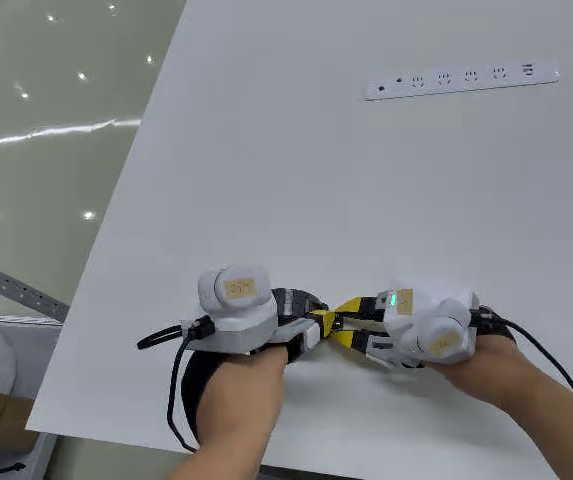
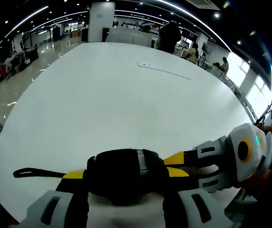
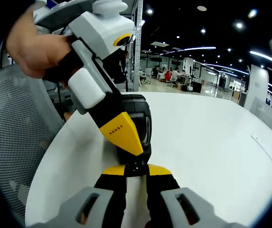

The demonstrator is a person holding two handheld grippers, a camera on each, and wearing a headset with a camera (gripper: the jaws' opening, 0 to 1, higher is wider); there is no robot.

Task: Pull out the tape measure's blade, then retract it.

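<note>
at left, black tape measure clamped in the left gripper, jaws parted to the case's width, near the front edge of the white desk. touching on its right, right gripper, jaws almost closed, pinching the blade tip at the case's mouth. far right, power strip.

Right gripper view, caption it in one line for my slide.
Left gripper clamps the black tape measure; right gripper pinches its blade tip, blade not yet drawn.
</note>
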